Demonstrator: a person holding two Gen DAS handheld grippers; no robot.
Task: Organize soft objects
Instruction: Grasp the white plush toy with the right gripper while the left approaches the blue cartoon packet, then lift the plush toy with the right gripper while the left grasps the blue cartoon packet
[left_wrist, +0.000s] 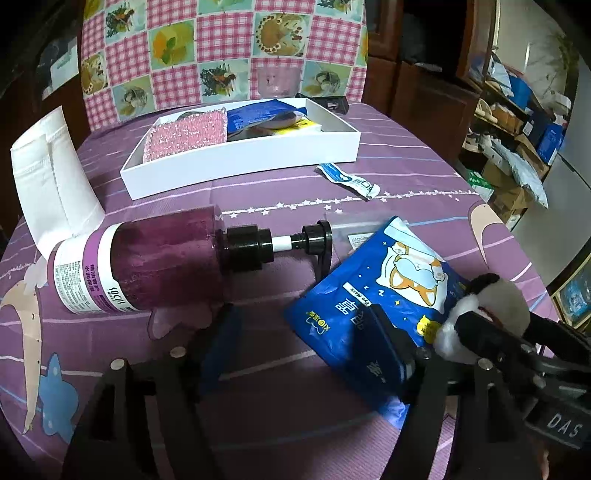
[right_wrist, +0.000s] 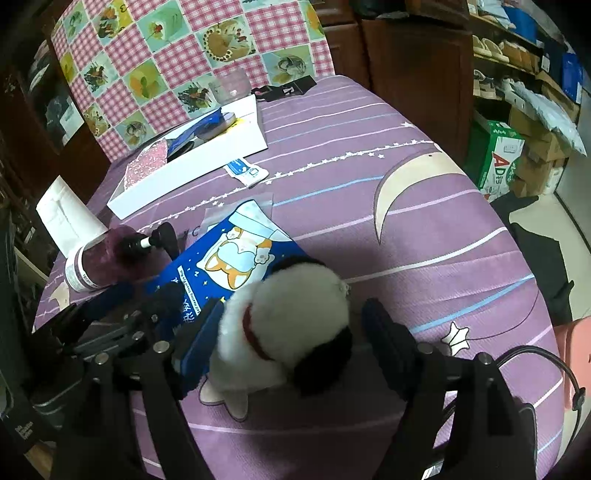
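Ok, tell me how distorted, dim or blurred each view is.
Left wrist view: fisheye bends the white tray, corners vignette black, room dim, pump bottle sharp. Right wrist view: same barrel warp and dark corners, plush toy close, slightly soft.

Left tongs (left_wrist: 306, 328) and right tongs (right_wrist: 291, 332) angled down, jaws apart

the left gripper (left_wrist: 306, 336) is black with blue pads (left_wrist: 221, 347) and round silver screws (left_wrist: 117, 363). white letters "das" (left_wrist: 563, 428) sit on the black part beside it. the right gripper (right_wrist: 288, 336) is black too, with a thin black cable (right_wrist: 543, 365).
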